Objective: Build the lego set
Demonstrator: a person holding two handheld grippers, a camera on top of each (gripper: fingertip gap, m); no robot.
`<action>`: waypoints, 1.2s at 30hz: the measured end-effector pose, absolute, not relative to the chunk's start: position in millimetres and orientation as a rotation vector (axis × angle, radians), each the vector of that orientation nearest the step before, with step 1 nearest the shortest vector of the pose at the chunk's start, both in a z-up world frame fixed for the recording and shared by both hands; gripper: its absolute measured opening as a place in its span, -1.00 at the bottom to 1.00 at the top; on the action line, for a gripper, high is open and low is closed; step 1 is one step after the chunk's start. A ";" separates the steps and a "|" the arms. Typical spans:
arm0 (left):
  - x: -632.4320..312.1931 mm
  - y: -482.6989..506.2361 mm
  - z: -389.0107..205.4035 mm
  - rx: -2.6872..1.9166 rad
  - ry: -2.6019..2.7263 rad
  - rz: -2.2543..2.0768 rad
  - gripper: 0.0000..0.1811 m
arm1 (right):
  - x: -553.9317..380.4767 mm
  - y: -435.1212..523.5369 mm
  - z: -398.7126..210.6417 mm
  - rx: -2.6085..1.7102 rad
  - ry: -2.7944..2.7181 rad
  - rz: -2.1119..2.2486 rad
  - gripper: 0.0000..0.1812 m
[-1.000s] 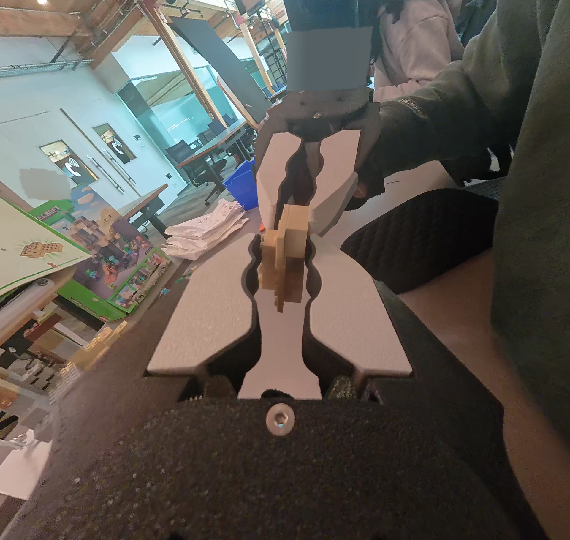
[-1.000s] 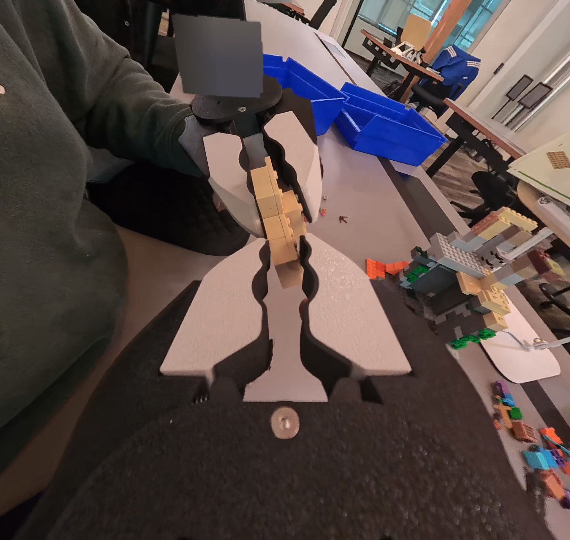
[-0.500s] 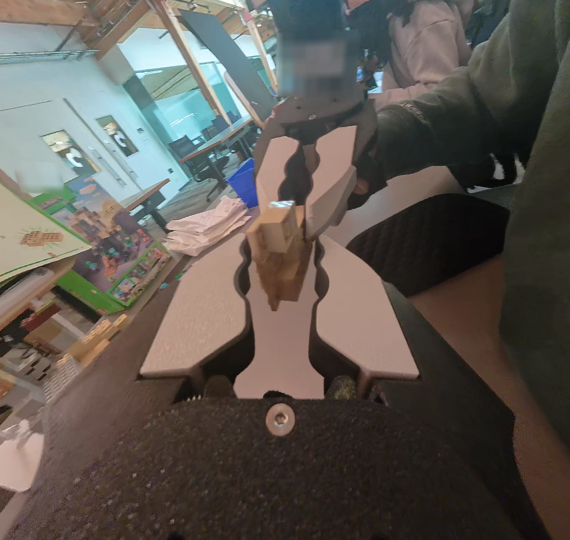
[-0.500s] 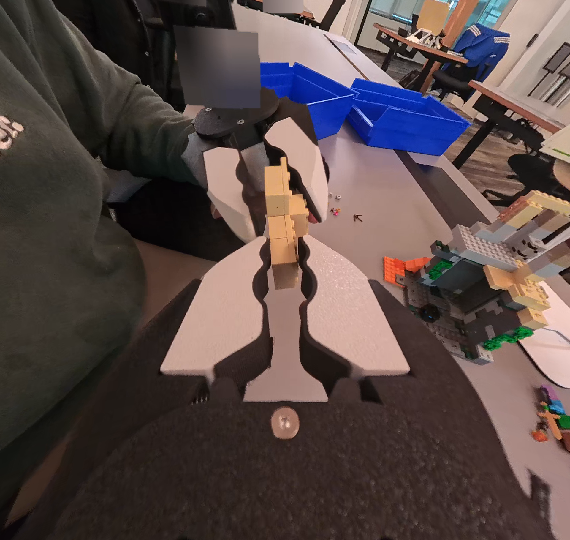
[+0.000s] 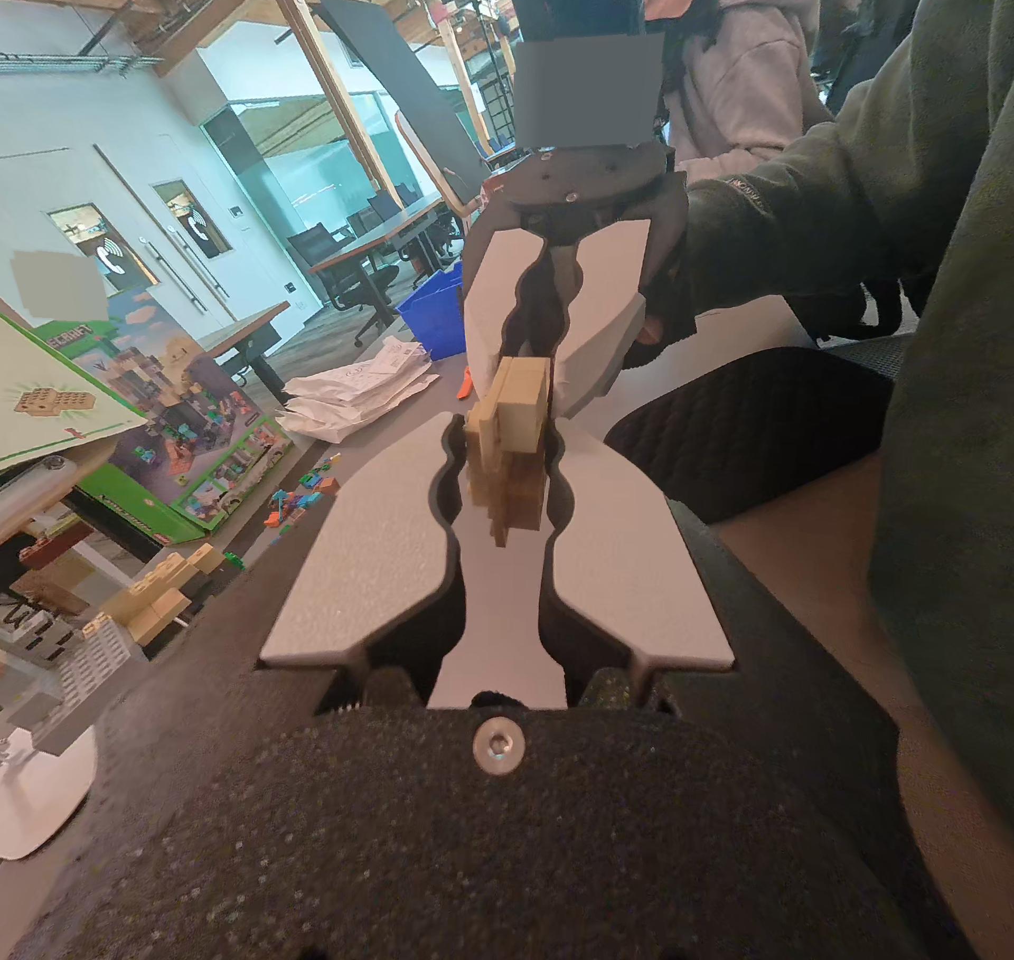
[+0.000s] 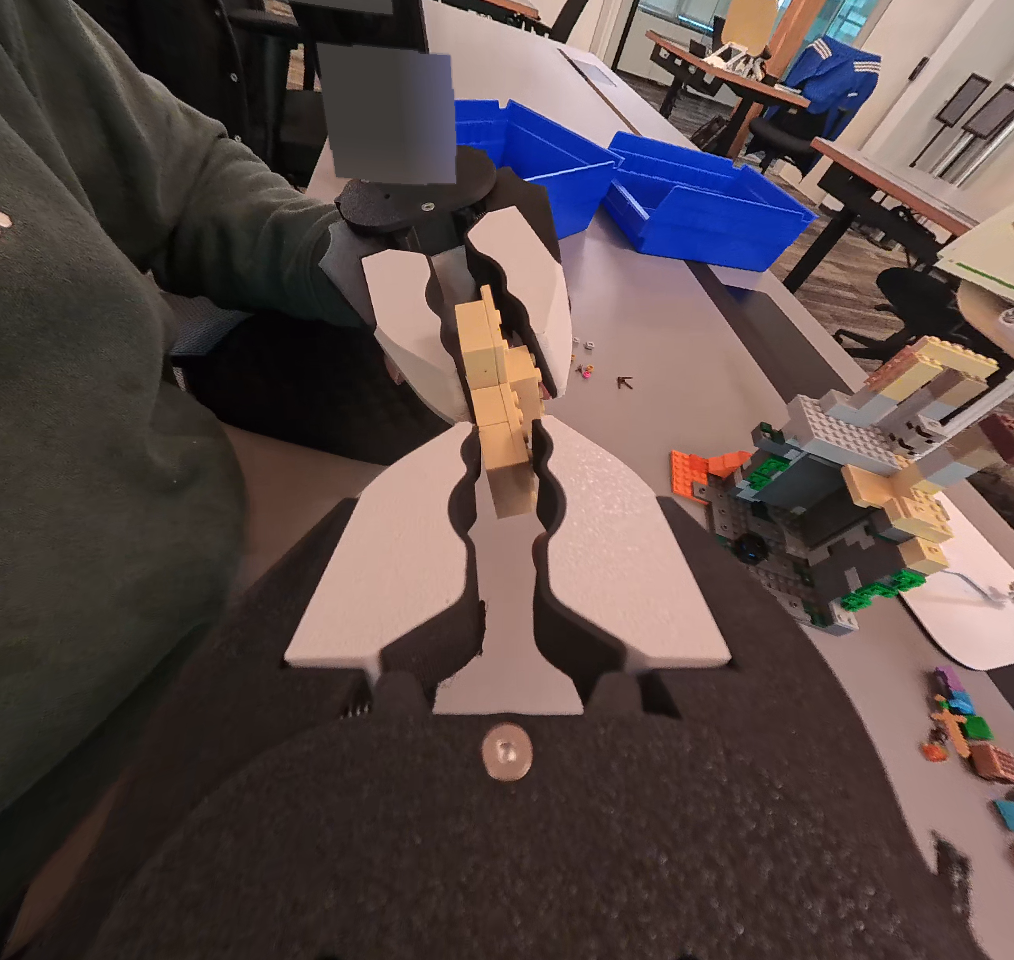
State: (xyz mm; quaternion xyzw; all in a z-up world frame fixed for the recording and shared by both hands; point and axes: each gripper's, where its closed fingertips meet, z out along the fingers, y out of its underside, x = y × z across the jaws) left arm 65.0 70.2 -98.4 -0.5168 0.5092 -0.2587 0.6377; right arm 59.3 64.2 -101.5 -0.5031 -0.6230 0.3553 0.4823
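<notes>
The tan brick cluster [image 5: 507, 451], tilted half a second ago, is straight again between both tools' tips.

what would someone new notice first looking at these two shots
First, the tan lego piece held in mid-air between the two tools: the right tool grips its near end and the left tool the far end, above the grey table. Next, the part-built lego model stands on the table to the right, with two blue bins behind it.
</notes>
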 end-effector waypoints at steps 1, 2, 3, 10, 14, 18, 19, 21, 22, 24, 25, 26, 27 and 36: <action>64.8 70.1 -98.7 -1.179 1.164 -0.586 -0.69 | 59.2 64.3 -101.4 -1.223 -1.519 0.860 -0.80; 64.7 70.3 -98.3 -1.178 1.161 -0.581 -0.70 | 59.2 64.5 -101.0 -1.222 -1.518 0.855 -0.80; 64.5 70.5 -98.3 -1.180 1.159 -0.579 -0.70 | 59.2 64.7 -101.1 -1.222 -1.519 0.851 -0.80; 63.9 70.5 -101.8 -1.197 1.169 -0.546 -0.70 | 59.5 64.7 -104.4 -1.216 -1.511 0.825 -0.80; 66.4 65.7 -100.6 -1.160 1.194 -0.531 -0.70 | 61.9 59.8 -103.0 -1.148 -1.532 0.810 -0.80; 71.2 55.7 -95.4 -1.037 1.241 -0.491 -0.70 | 65.6 49.4 -99.9 -1.034 -1.583 0.809 -0.78; 71.6 52.7 -95.5 -1.017 1.255 -0.494 -0.70 | 66.0 47.7 -100.5 -1.010 -1.594 0.792 -0.76; 70.9 47.3 -94.8 -0.984 1.260 -0.521 -0.70 | 67.6 46.2 -101.3 -0.971 -1.607 0.758 -0.72; 69.8 45.2 -93.3 -0.972 1.248 -0.544 -0.70 | 68.7 46.4 -101.6 -0.968 -1.608 0.753 -0.70; 67.6 42.3 -90.7 -0.966 1.222 -0.604 -0.70 | 70.3 47.3 -104.1 -0.969 -1.610 0.745 -0.63; 66.5 41.6 -88.9 -0.962 1.206 -0.631 -0.70 | 70.2 47.5 -107.1 -0.973 -1.616 0.735 -0.59; 65.8 40.0 -86.8 -0.957 1.193 -0.667 -0.70 | 69.0 47.8 -110.1 -0.978 -1.614 0.723 -0.55; 65.5 38.2 -84.5 -0.951 1.180 -0.701 -0.70 | 66.4 47.5 -112.3 -0.979 -1.605 0.716 -0.53; 72.6 19.5 -80.4 -0.877 1.186 -0.799 -0.70 | 41.6 29.4 -105.2 -0.853 -1.528 0.703 -0.67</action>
